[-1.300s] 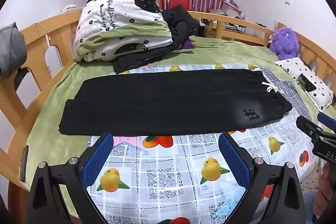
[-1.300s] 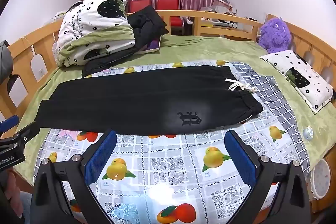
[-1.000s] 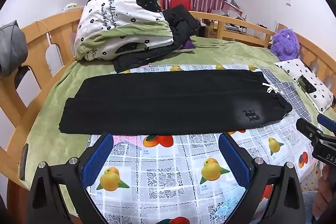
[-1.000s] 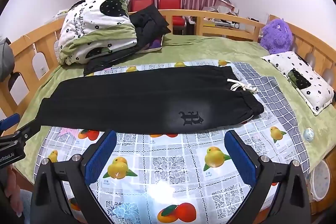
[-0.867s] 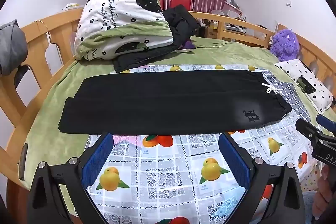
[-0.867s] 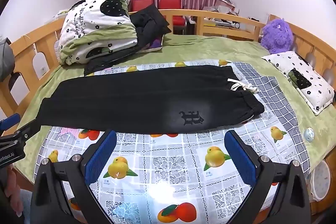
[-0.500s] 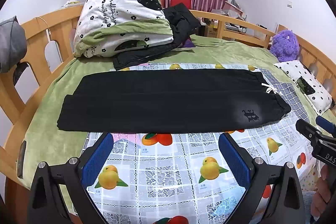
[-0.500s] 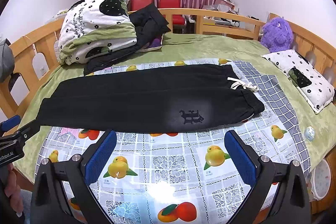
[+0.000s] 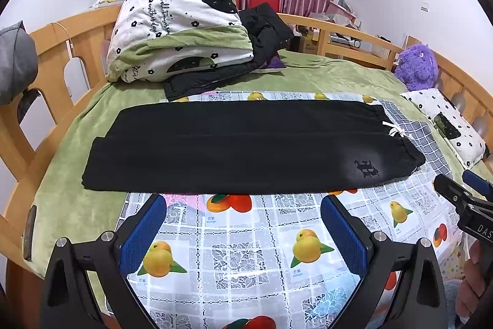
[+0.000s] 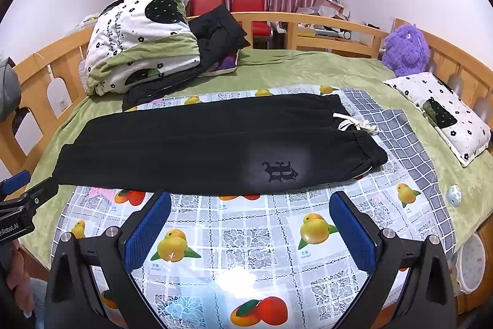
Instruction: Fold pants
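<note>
Black pants (image 9: 246,144) lie flat across the fruit-print cloth (image 9: 246,252) on the bed, legs stacked lengthwise, cuffs at the left, waistband with a white drawstring (image 9: 396,130) at the right. They also show in the right wrist view (image 10: 215,144), with a dark logo (image 10: 280,171) near the waist. My left gripper (image 9: 243,224) is open and empty, hovering in front of the pants' near edge. My right gripper (image 10: 249,221) is open and empty, also in front of the near edge, nearer the waist.
A folded white and green quilt (image 9: 178,26) and a black jacket (image 9: 262,30) are piled at the back left. A purple plush toy (image 9: 417,67) and a flowered pillow (image 9: 453,128) lie at the right. Wooden rails (image 9: 61,51) ring the bed.
Both grippers have drifted slightly forward and up; the pants sit a little lower in view. Nothing has been grasped and the pants have not moved.
</note>
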A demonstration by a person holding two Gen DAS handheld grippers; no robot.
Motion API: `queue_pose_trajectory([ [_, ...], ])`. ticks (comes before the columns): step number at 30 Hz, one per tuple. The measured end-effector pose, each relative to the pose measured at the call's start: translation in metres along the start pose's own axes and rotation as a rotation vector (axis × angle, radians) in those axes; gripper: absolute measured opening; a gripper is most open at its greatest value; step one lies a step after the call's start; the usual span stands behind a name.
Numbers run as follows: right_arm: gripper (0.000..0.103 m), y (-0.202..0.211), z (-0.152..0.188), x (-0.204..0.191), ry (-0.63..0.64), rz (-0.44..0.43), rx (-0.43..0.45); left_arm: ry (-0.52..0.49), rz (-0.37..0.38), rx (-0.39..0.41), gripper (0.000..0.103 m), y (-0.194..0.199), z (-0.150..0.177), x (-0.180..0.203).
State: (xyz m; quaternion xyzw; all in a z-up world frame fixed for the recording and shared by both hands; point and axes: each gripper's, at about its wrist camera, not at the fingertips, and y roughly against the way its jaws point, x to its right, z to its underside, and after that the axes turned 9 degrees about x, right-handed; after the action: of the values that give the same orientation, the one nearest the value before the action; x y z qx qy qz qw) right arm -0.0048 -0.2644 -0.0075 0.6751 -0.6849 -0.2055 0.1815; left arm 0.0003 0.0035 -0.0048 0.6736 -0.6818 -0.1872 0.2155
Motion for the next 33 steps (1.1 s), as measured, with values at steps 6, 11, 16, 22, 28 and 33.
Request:
queue_pose_trajectory([
  [6,0.101,-0.0006,0.0003,-0.0014,0.004,0.000,-0.001,-0.005,0.001,0.002,0.101,0.0001,0.0010,0.0007],
  [11,0.101,-0.0008,-0.0001,-0.0022,0.005,0.001,-0.002,-0.002,0.000,-0.001,0.101,-0.0004,0.0015,0.0008],
  [16,0.101,-0.0006,-0.0002,-0.0023,0.005,0.000,-0.002,-0.004,0.000,-0.002,0.101,-0.0006,0.0016,0.0017],
  [22,0.101,-0.0007,-0.0004,-0.0027,0.006,-0.002,-0.004,-0.002,0.000,-0.001,0.101,-0.0007,0.0019,0.0017],
  [28,0.101,-0.0012,-0.0001,-0.0036,0.006,-0.004,-0.005,-0.002,0.000,-0.001,0.101,-0.0007,0.0018,0.0015],
  [33,0.101,-0.0018,0.0005,-0.0046,0.005,-0.004,-0.005,-0.001,0.003,0.000,0.101,-0.0006,0.0019,0.0022],
])
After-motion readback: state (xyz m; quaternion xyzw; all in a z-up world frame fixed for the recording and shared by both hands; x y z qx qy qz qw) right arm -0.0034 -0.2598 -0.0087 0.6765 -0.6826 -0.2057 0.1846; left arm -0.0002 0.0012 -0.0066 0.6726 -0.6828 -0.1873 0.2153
